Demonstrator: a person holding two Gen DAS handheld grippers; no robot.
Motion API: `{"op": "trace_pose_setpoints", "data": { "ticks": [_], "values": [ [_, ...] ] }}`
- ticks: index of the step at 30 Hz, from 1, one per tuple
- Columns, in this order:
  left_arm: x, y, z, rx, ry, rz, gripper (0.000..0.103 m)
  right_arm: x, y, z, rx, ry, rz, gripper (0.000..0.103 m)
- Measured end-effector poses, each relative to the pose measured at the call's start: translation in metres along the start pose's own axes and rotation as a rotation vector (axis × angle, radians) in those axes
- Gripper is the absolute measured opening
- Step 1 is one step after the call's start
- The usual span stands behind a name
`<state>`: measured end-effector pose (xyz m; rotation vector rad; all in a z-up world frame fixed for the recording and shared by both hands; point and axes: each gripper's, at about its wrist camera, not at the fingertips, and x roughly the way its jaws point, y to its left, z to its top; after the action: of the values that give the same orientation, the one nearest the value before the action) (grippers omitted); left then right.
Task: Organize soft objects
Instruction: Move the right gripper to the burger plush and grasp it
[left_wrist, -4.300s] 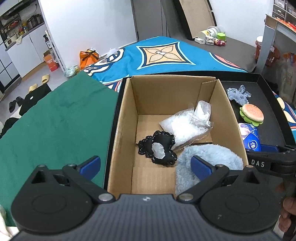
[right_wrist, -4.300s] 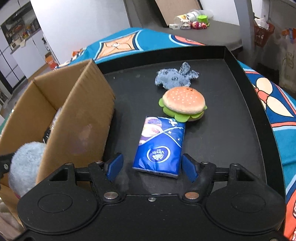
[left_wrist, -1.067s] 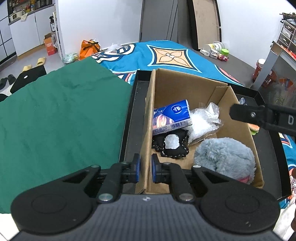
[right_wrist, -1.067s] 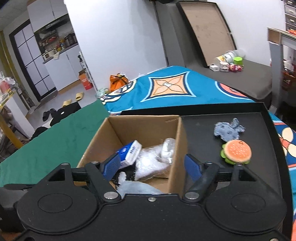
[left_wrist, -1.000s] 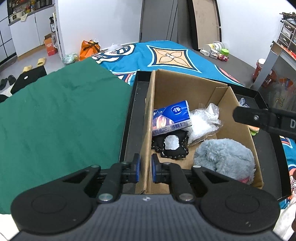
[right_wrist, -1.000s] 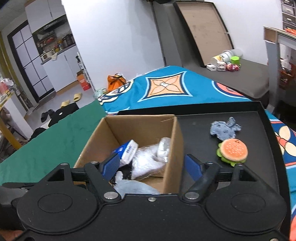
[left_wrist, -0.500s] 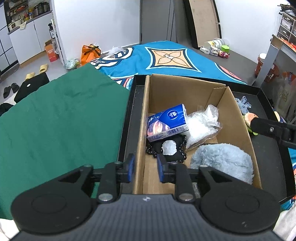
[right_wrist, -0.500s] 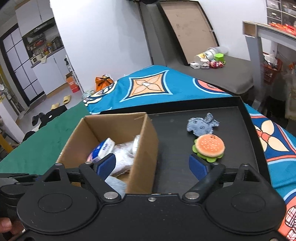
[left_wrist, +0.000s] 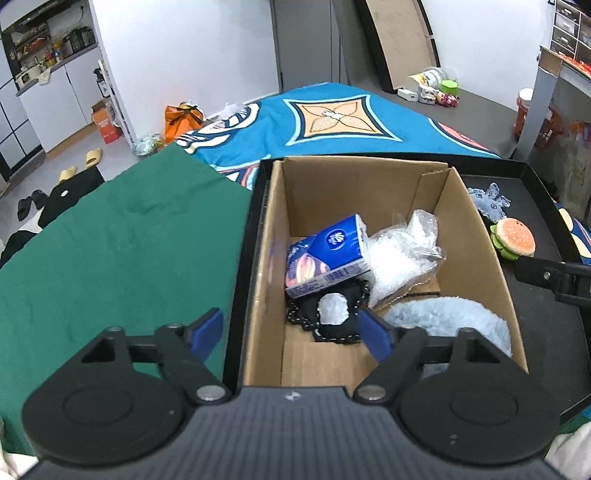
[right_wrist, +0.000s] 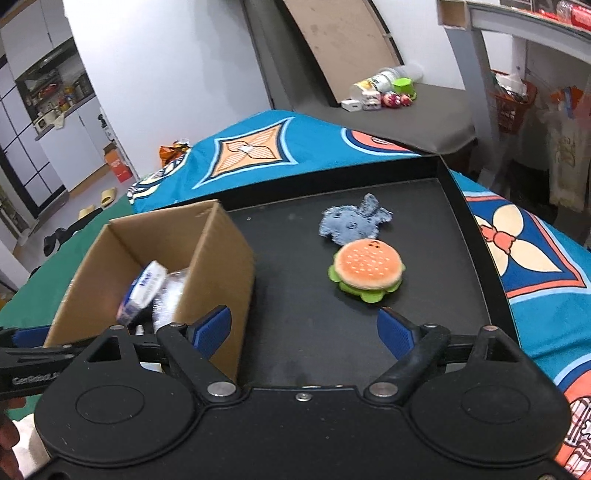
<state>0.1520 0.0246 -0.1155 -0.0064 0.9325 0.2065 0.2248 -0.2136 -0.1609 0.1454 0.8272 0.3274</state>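
now, from my left gripper (left_wrist: 291, 334) i look straight down into the cardboard box (left_wrist: 476, 236), which my other camera sees only from outside; the fingers are spread wide and hold nothing, straddling the box's left wall. nearest lie a fluffy pale-blue plush (left_wrist: 450, 321) and a black lacy pouch (left_wrist: 332, 314), then a blue tissue pack (left_wrist: 328, 254) leaning tilted on a crinkled clear plastic bag (left_wrist: 399, 251).

my right gripper (right_wrist: 304, 330) is also spread and empty, hovering over the black tray (right_wrist: 303, 332) beside the box (right_wrist: 221, 258). only this view shows the tray floor clearly: a plush hamburger (right_wrist: 367, 267) with an orange bun and green frill lies flat, and just behind it, touching or nearly so, a grey-blue fuzzy toy (right_wrist: 352, 223). beyond lies the blue patterned cloth (right_wrist: 258, 151).
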Motion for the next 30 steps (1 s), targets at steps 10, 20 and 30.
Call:
{"op": "trace_pose_setpoints", "data": {
  "ticks": [10,20,30],
  "values": [
    [0.011,-0.015,0.007,0.021,0.022,0.028,0.096,0.021,-0.02,0.01,0.013,0.001,-0.036,0.09],
    [0.019,-0.025,0.018,0.028,0.021,0.074,0.096,0.043,-0.029,0.02,-0.014,0.006,-0.024,0.093],
    [0.026,-0.03,0.026,0.026,0.028,0.129,0.096,0.064,-0.032,0.032,-0.053,0.015,-0.002,0.092]
  ]
}}
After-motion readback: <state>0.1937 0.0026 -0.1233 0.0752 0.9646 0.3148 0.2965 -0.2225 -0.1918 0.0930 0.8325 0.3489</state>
